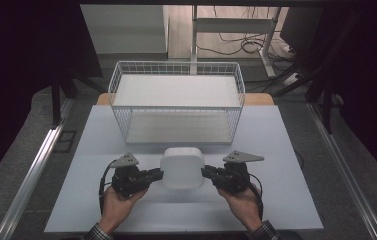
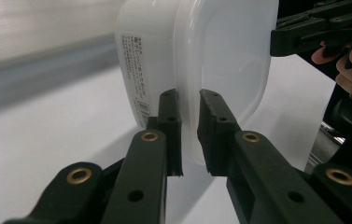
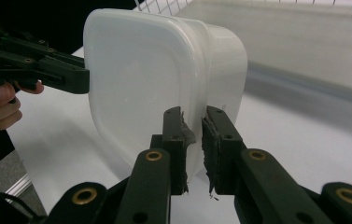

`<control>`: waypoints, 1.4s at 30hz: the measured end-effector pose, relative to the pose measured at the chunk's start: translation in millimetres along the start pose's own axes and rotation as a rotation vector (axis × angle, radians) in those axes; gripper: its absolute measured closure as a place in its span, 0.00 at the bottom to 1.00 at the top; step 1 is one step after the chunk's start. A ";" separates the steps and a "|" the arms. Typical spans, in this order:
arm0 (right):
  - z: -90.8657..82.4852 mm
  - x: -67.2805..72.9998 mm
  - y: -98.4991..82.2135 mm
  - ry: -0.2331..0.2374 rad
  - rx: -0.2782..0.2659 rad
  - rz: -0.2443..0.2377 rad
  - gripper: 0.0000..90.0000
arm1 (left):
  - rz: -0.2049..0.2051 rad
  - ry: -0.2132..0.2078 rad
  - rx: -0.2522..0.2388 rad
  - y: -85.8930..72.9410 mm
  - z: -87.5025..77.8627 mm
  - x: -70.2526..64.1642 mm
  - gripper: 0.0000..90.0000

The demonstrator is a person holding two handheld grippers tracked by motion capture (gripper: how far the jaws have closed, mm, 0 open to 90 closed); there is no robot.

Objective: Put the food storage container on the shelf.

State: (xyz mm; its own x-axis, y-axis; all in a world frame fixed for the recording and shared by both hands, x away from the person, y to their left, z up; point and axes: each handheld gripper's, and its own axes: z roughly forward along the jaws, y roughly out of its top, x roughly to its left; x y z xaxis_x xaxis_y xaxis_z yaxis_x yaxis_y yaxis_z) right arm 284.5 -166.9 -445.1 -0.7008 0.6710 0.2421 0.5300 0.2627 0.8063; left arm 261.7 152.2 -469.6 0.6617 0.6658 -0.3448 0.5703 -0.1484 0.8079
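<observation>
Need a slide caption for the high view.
Both claws, left and right, pinch a white lidded container in front of a wire basket.

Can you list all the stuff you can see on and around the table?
box: 1, white plastic with lid, near middle of table, clamped by its rim from both sides
basket: 1, white wire, behind the box
table: 1, pale grey top
desk frame: 1, white, on the floor beyond the table
cables: several, dark, on the floor by the desk frame
left hand-held gripper: 1, black, shut on the box's left rim
right hand-held gripper: 1, black, shut on the box's right rim
hands: 2, holding the grippers
</observation>
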 end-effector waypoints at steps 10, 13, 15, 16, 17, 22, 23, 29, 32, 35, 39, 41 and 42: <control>-0.6 -3.9 43.5 -0.002 -0.055 -0.038 0.87 | 0.029 0.029 -0.051 35.6 -11.7 4.7 0.90; -2.0 -4.2 52.4 -0.003 -0.065 -0.049 0.87 | 0.037 0.032 -0.069 46.3 -15.7 5.9 0.90; -3.0 -4.1 60.9 -0.006 -0.072 -0.056 0.87 | 0.042 0.037 -0.075 53.6 -18.5 5.9 0.90; -3.8 -4.6 68.7 -0.002 -0.082 -0.060 0.87 | 0.046 0.041 -0.083 60.7 -21.1 5.9 0.90; -3.8 -4.6 68.7 -0.002 -0.082 -0.060 0.87 | 0.046 0.041 -0.083 60.7 -21.1 5.9 0.90; -7.1 -6.4 90.5 -0.002 -0.113 -0.065 0.87 | 0.068 0.052 -0.101 83.8 -28.7 6.0 0.90; -7.1 -6.4 90.5 -0.002 -0.113 -0.065 0.87 | 0.068 0.052 -0.101 83.8 -28.7 6.0 0.90; -12.3 -8.2 117.4 0.003 -0.144 -0.075 0.87 | 0.082 0.049 -0.121 107.4 -36.8 7.3 0.90; -14.0 -8.6 125.1 0.005 -0.154 -0.077 0.87 | 0.091 0.054 -0.137 118.5 -40.5 7.6 0.90; -16.0 -8.2 137.2 -0.006 -0.170 -0.091 0.87 | 0.104 0.061 -0.154 129.2 -43.2 8.5 0.90; -18.1 -7.9 153.8 -0.019 -0.188 -0.104 0.87 | 0.111 0.065 -0.168 144.6 -45.6 11.7 0.90; -18.1 -8.5 161.6 -0.028 -0.194 -0.106 0.87 | 0.117 0.070 -0.172 152.1 -45.9 13.8 0.90; -17.7 -9.0 165.2 -0.032 -0.196 -0.106 0.87 | 0.117 0.070 -0.172 155.6 -45.8 15.1 0.90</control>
State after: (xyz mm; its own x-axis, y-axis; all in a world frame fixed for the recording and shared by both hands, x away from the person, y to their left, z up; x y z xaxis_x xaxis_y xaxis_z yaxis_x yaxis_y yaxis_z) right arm 370.0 -141.9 -304.6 -0.7306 0.6692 0.1357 0.3489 0.1950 0.9166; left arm 338.1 172.6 -327.2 0.6794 0.7017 -0.2144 0.3961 -0.1048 0.9122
